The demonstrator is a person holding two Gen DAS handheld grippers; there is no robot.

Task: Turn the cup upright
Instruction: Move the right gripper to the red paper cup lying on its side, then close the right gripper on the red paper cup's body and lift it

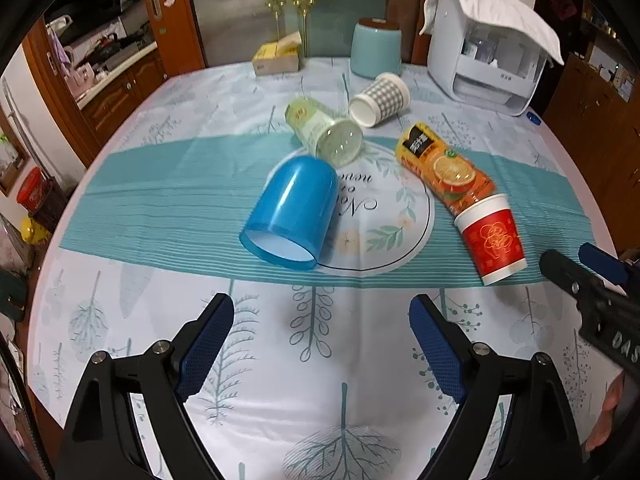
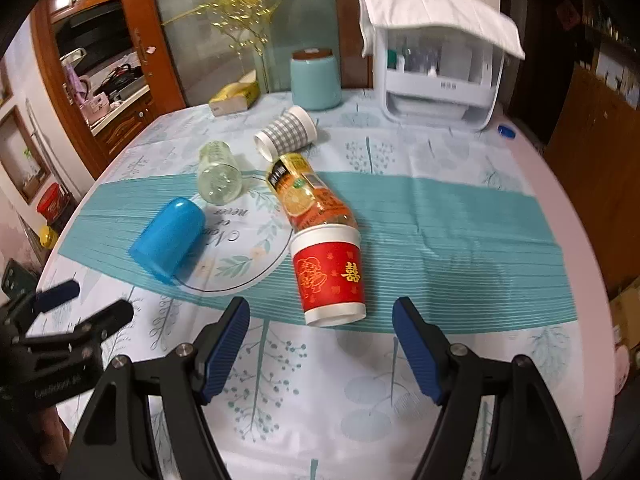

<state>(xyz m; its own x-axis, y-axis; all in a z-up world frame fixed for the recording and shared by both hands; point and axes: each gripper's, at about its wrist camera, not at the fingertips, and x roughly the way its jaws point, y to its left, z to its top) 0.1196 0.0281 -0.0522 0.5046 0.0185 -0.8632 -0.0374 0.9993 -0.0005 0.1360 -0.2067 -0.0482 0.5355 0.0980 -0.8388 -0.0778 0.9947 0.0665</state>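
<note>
A blue plastic cup [image 1: 290,212] lies on its side on the tablecloth, mouth toward me; it also shows in the right wrist view [image 2: 168,238]. A red paper cup [image 1: 492,238] lies tipped over too, and sits just ahead of my right gripper [image 2: 320,344], which is open and empty. A grey checked cup [image 1: 380,98] and a clear glass [image 1: 326,132] lie on their sides farther back. My left gripper [image 1: 322,332] is open and empty, a short way in front of the blue cup.
An orange juice bottle [image 1: 444,168] lies against the red cup. A teal canister [image 1: 376,50], a tissue box [image 1: 276,58] and a white appliance [image 1: 488,60] under a cloth stand at the back. The round table's edge [image 1: 592,184] curves at both sides.
</note>
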